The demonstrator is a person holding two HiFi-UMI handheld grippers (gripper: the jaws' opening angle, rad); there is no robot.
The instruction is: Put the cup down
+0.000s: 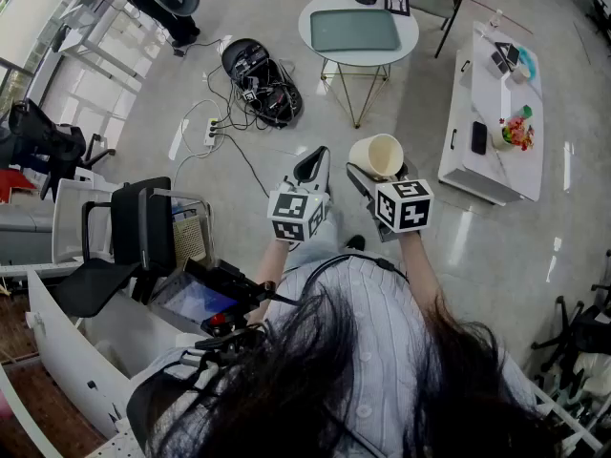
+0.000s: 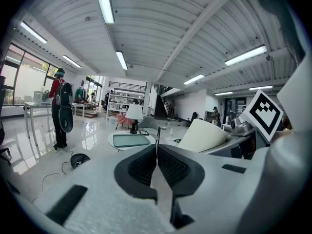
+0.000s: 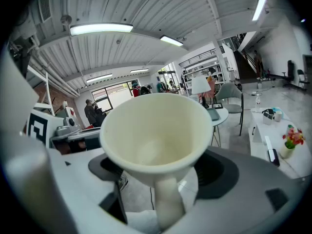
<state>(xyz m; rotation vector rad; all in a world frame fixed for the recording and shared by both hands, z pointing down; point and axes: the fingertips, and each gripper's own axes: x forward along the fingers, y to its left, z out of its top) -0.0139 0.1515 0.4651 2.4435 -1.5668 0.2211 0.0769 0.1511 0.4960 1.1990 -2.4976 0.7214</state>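
Note:
A cream cup point(image 1: 377, 156) is held up in the air in front of me, mouth tipped forward, high above the grey floor. My right gripper point(image 1: 370, 175) is shut on the cup. In the right gripper view the cup point(image 3: 156, 135) fills the middle, its handle pointing down, and the right gripper point(image 3: 161, 179) has a dark jaw pressed on each side. My left gripper point(image 1: 312, 165) hangs just left of the cup, shut with nothing in it. In the left gripper view the left gripper point(image 2: 157, 165) has its ribbed pads together, and the cup point(image 2: 207, 135) shows to its right.
A round white table point(image 1: 358, 41) with a grey-green tray stands ahead. To the right stands a long white low table point(image 1: 492, 151) with flowers and a phone. A black bag and cables point(image 1: 260, 79) lie on the floor. Chairs and a desk point(image 1: 115, 256) crowd the left. A person point(image 2: 61, 108) stands far off.

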